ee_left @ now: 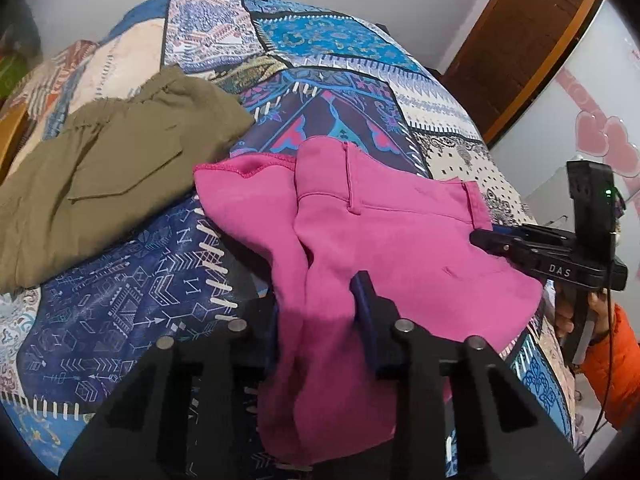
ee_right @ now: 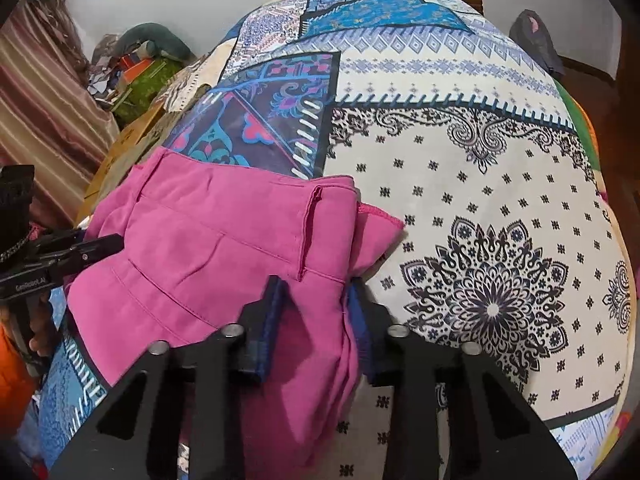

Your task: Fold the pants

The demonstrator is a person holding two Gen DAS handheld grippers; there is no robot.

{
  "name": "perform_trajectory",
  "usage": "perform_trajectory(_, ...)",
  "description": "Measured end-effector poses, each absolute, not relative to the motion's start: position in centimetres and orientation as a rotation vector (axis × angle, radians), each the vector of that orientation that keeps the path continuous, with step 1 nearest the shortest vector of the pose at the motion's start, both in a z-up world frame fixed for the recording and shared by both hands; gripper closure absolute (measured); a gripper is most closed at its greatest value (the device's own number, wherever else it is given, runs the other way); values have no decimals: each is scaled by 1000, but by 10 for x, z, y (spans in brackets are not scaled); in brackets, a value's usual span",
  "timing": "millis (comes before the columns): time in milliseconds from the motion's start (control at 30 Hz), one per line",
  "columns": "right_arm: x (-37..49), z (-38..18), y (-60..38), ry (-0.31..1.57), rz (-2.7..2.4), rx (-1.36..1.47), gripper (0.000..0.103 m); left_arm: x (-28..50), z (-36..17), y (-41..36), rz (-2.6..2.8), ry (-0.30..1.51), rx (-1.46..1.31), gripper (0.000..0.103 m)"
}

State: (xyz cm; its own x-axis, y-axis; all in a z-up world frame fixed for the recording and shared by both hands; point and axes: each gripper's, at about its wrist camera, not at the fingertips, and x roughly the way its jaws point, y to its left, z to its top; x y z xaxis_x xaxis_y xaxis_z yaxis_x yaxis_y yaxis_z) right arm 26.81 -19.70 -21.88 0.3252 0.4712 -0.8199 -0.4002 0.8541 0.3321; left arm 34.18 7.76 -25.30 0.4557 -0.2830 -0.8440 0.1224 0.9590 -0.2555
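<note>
The pink pants [ee_left: 384, 240] lie folded on the patchwork bedspread [ee_left: 132, 312], waistband toward the far side. My left gripper [ee_left: 320, 316] is shut on a bunch of the pink fabric at its near edge. My right gripper [ee_right: 316, 316] is shut on the pink pants [ee_right: 224, 248] at the waistband end near a belt loop. Each gripper shows in the other's view: the right one [ee_left: 492, 242] at the pants' right edge, the left one [ee_right: 104, 246] at their left edge.
Olive green pants [ee_left: 100, 168] lie folded on the bedspread [ee_right: 480, 184] at the left. A person's orange sleeve [ee_left: 612, 360] is at the right. Boxes and clutter [ee_right: 136, 76] sit beside the bed, a wooden door frame [ee_left: 520, 40] beyond.
</note>
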Motion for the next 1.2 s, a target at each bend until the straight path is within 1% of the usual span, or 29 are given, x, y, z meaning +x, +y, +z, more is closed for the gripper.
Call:
perform_trajectory(133,269,-213,-196,1069,555,71,87,336,-243,66,-223,1032,-97,83)
perform_trajectory(200,267,-207,-196,1058,561,73,90,335,-240,65,-216,1029,-101,84)
perform_trajectory(300,267,-196,-199,1040,571,92,91,334,-230,73,-226,1019,-171,87)
perform_trajectory(433,262,-179,-195,1008,584,87,91,327,-212,77,-228,977,-179,87)
perform_trajectory(700,249,-134,-166,897,617,27,92,305,-172,85,-187,885,-109,88)
perform_trajectory(967,249,-98,-123,822,664,-4,92,285,-138,126,-132,815,-118,88)
perform_trajectory(1200,258,-83,-73,772,713,-28,92,273,-117,177,-70,776,-144,88)
